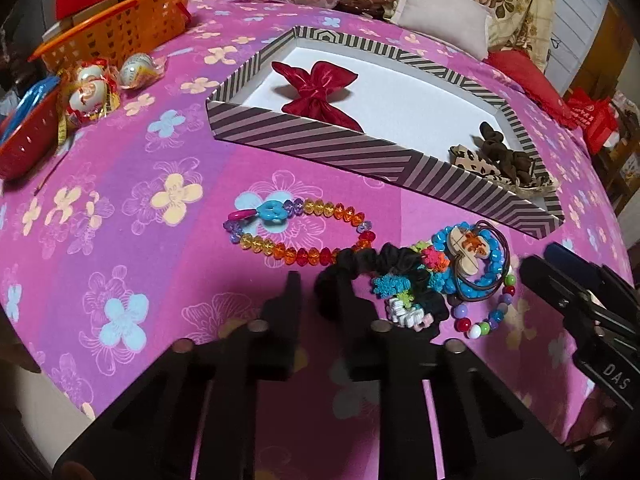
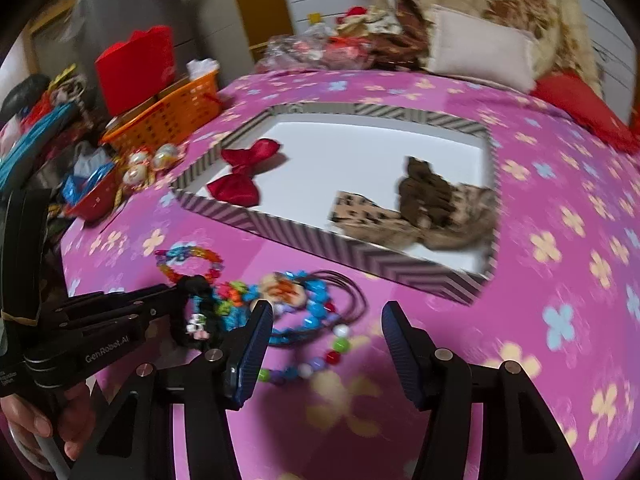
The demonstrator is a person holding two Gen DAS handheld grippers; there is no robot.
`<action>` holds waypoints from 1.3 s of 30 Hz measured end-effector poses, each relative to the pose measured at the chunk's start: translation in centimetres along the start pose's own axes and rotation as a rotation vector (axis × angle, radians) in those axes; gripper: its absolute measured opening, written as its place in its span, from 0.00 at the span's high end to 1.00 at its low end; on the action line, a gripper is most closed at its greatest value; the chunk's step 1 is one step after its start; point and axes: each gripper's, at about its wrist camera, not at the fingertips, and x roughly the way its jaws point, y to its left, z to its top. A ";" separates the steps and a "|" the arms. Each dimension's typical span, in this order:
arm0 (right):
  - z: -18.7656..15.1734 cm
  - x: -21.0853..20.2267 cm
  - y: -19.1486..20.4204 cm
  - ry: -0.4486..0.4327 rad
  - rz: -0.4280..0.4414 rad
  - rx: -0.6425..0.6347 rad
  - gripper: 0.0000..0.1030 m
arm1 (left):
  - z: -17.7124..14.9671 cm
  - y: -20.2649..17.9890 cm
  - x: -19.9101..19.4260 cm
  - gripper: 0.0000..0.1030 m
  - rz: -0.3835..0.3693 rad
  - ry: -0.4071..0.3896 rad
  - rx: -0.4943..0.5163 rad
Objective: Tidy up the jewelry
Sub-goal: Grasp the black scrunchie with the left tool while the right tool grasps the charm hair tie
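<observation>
The left gripper point(image 1: 316, 284) is parted around the black scrunchie point(image 1: 360, 264); the right gripper point(image 2: 326, 316) gapes, holding nothing. Bead bracelets point(image 1: 300, 228) crowd beside — behind, the striped box point(image 1: 320, 144) holds a red bow point(image 1: 316, 88); its far contents blur.

The left tool point(image 1: 318, 280) has its fingers a small way apart, low and level, while the right tool point(image 2: 326, 314) is spread wide beside it.

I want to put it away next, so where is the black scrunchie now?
In the left wrist view, the black scrunchie lies on the pink cloth just ahead of the left gripper, between the orange bead bracelet and the blue bead pile.
</observation>
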 end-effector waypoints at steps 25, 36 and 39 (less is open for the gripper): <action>0.6 3.2 2.4 0.035 0.022 -0.109 0.68 | -0.2 4.0 -3.3 0.93 -0.039 -0.013 -0.078; 1.2 -2.0 2.2 -0.073 0.056 -0.075 0.68 | 1.2 3.0 -7.5 0.93 -0.084 -0.080 -0.051; 1.5 -3.4 1.9 -0.099 0.062 -0.062 0.68 | 1.6 2.5 -8.4 0.93 -0.084 -0.096 -0.039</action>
